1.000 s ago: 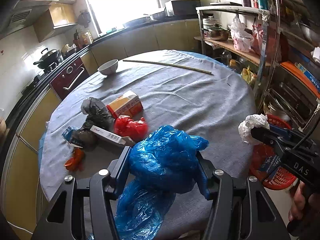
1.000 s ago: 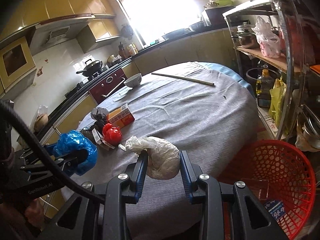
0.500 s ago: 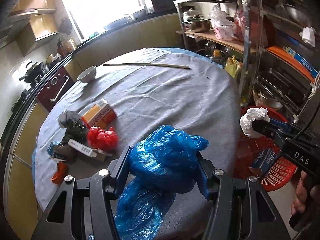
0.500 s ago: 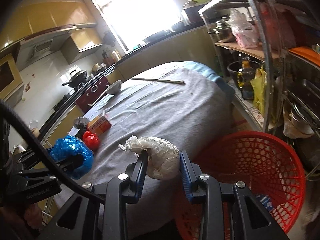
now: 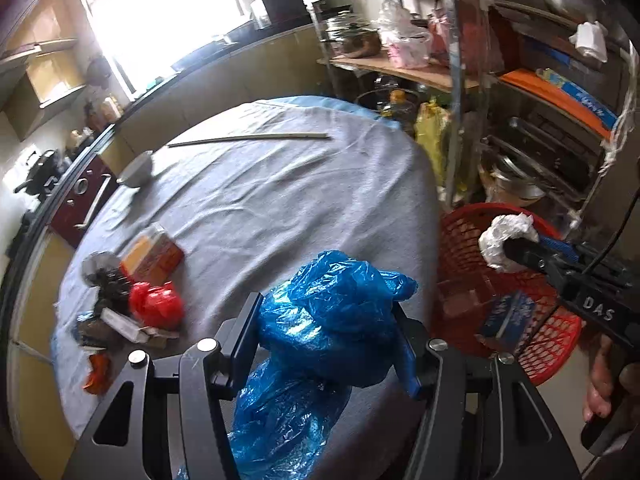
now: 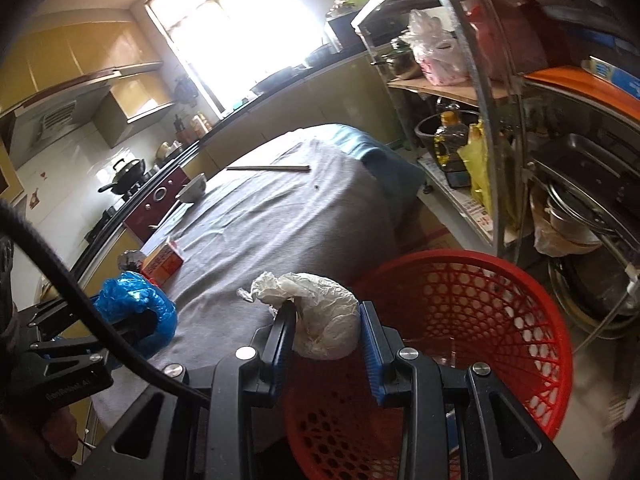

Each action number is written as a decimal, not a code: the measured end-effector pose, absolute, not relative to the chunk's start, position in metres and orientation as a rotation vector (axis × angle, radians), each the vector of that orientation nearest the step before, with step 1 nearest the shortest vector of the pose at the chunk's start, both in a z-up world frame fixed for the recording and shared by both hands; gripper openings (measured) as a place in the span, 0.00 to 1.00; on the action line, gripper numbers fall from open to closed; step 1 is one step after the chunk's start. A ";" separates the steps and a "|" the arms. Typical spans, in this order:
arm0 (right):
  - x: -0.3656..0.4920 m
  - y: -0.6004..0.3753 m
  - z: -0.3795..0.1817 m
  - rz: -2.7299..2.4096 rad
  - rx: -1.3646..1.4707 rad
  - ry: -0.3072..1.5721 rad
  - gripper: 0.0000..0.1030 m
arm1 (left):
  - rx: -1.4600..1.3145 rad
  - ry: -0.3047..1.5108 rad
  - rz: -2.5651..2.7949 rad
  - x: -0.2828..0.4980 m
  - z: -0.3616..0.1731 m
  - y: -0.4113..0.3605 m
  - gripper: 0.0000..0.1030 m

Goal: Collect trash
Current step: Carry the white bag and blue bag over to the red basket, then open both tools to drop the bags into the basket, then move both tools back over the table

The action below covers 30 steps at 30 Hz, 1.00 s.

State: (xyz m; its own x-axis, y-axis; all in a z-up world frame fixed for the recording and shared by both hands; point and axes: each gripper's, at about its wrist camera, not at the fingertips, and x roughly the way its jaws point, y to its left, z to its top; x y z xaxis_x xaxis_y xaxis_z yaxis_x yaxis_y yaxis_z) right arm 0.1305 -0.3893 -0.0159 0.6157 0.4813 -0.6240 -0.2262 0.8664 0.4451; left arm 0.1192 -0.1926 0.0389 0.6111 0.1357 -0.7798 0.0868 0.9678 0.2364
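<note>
Plainly, crumpled white wad (image 6: 326, 322) and blue bag (image 5: 332, 320).

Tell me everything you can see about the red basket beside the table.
The red basket is a round plastic bin with an open lattice wall and a solid rim. It stands upright on the floor, between the cloth-covered table and the metal shelf. The left-wrist view shows a blue-and-white packet inside it. The right tool holds a crumpled white bag over its near rim, apparently not touching it.
</note>
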 end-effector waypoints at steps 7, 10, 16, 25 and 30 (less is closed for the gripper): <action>0.130 -0.422 -0.026 0.343 0.372 0.838 0.33 | 0.202 0.946 -0.134 0.131 0.028 -0.218 0.58; 0.130 -0.438 -0.030 0.308 0.390 0.849 0.33 | 0.180 0.960 -0.199 0.137 0.024 -0.229 0.58; 0.134 -0.462 -0.037 0.272 0.458 0.887 0.37 | 0.128 0.998 -0.340 0.145 0.017 -0.252 0.61; 0.137 -0.469 -0.039 0.266 0.511 0.879 0.64 | 0.123 0.991 -0.341 0.142 0.016 -0.248 0.66; 0.137 -0.467 -0.033 0.262 0.502 0.862 0.64 | 0.091 0.984 -0.289 0.134 0.017 -0.220 0.67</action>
State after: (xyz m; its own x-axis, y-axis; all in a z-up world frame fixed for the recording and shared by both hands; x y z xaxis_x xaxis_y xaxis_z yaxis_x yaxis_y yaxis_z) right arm 0.1371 -0.4669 -0.0334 0.6289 0.4163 -0.6566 -0.0203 0.8531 0.5214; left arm 0.1345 -0.2198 0.0174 0.5192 -0.1994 -0.8310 0.2812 0.9581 -0.0542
